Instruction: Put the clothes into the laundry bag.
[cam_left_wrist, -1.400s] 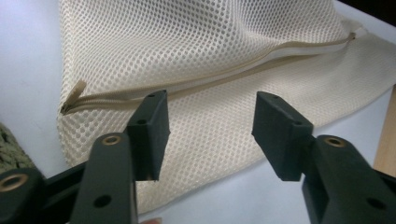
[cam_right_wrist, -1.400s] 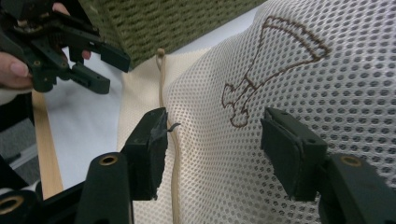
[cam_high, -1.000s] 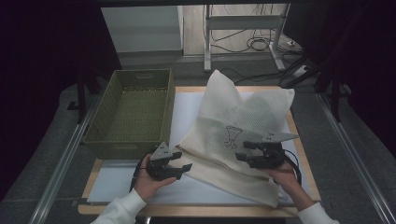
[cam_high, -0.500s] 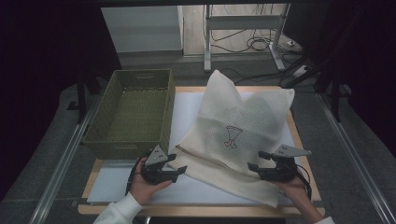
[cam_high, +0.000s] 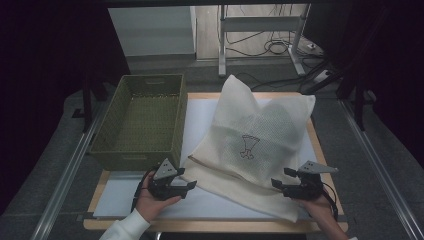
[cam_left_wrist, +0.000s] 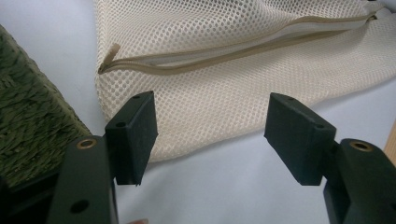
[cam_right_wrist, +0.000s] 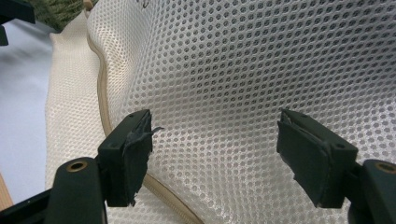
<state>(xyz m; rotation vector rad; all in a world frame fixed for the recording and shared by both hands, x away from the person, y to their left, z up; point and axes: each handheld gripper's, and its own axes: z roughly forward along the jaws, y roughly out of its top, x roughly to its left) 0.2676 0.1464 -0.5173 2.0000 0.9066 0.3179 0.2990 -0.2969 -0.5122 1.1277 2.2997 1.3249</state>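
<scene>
Mesh bag (cam_high: 255, 142) spread across the white mat on the desk (cam_high: 310, 225), right of the green basket (cam_high: 142, 120). That's the high view: the bag fans out from the near-left corner toward the far right, a small printed mark in its middle. The left gripper (cam_high: 191, 185) sits at the near-left, tips just short of the bag's corner; the right gripper (cam_high: 275, 184) sits at the near-right edge, pointing in over the fabric.

Over to the left gripper view: fingers (cam_left_wrist: 133, 135) apart, nothing between them but bare mat. The bag's corner lies just beyond, and there's the zip (cam_left_wrist: 224, 58), tan tape running along the cloth, its end tab sticking out at the left. The basket's woven wall shows at the left edge.

Right gripper view now: fingers (cam_right_wrist: 128, 154) have just been opening and stand wide, mesh behind the gap but not pinched. The zip curves down beside the left finger.

My read: this thing is light, limp and floppy; it will sag and fold the moment it lifts. The stitched zip band or a corner seam looks the firmest bite, since the open mesh could snag or slip on the pads.
</scene>
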